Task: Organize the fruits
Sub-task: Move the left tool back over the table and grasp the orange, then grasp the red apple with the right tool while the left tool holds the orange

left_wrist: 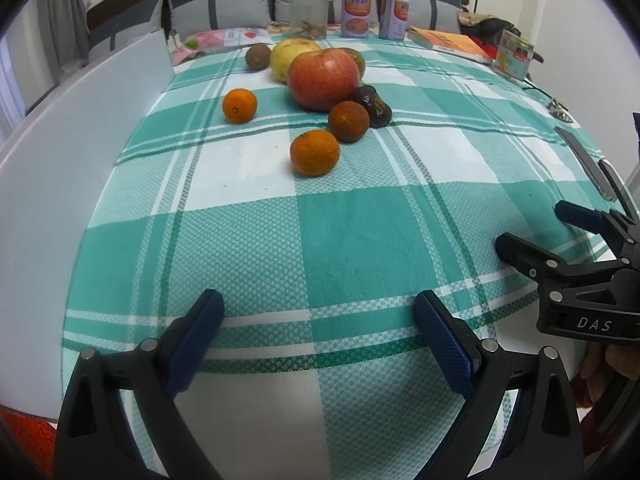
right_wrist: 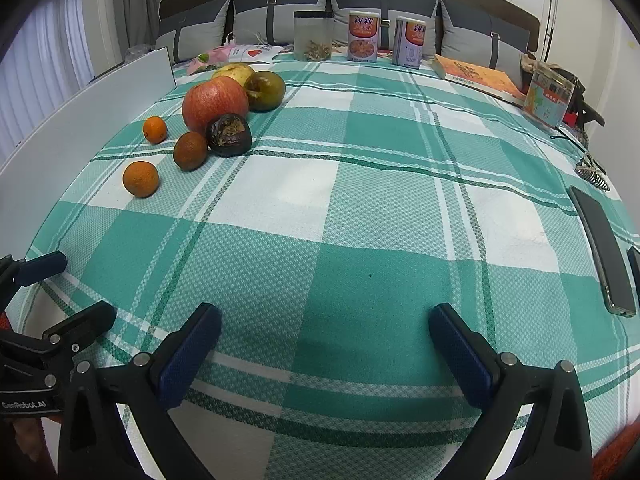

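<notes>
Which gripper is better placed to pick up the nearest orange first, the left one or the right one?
Probably the left. The nearest orange lies almost straight ahead of the open left gripper, while for the open right gripper it sits far off to the left side.

- Both pictures are bright, with soft, even light.
- Shadows are faint.
- Edges bend round and go dark in the corners.
- Everything looks sharp, no glare.

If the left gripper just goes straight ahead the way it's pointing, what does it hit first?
Probably the nearest orange. The left gripper is open over bare checked cloth, and that orange lies almost dead ahead, in front of the red apple. Depth is uncertain in the fisheye view.
</notes>
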